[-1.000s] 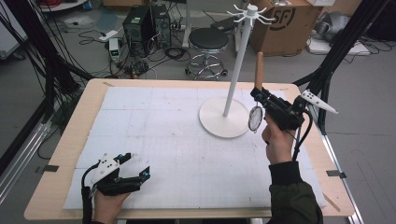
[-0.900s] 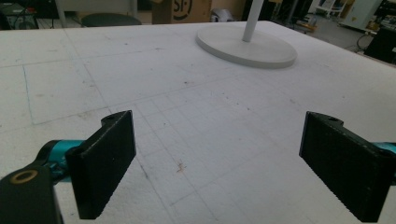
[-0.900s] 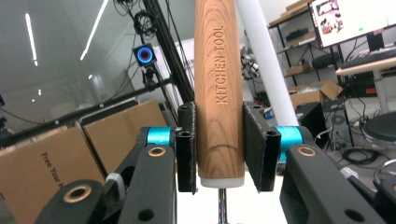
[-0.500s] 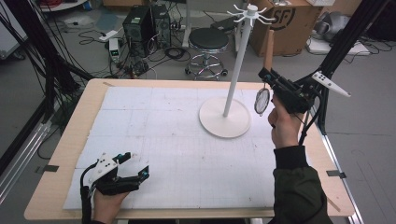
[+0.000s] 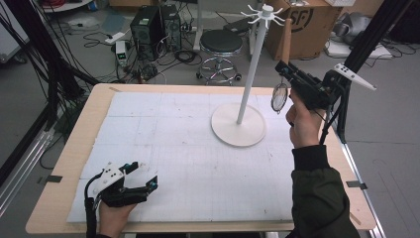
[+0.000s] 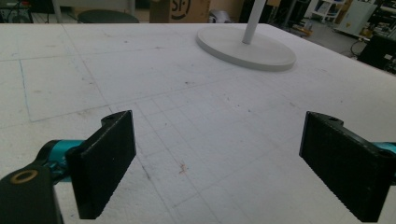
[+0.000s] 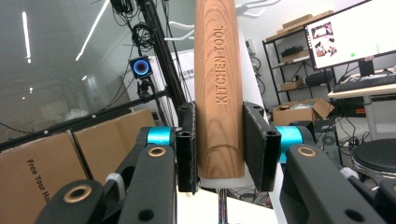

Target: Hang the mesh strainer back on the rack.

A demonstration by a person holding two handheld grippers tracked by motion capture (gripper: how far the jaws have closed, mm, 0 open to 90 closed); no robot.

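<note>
White foam sheeting covers the bench [image 5: 69, 163], where a white rack [image 5: 250, 74] stands on its round base. The right tongs [image 5: 283, 69] clamp a strainer's [image 5: 279, 97] wooden handle [image 7: 218, 88], mesh end hanging down beside the pole. To hang it well, lift until the handle top clears a hook [image 5: 275, 19], then ease across without knocking the pole. The left tongs [image 5: 148, 182] rest wide and empty near the front edge. Since a second ago, the strainer has risen and drifted right; the left hand has not moved.
</note>
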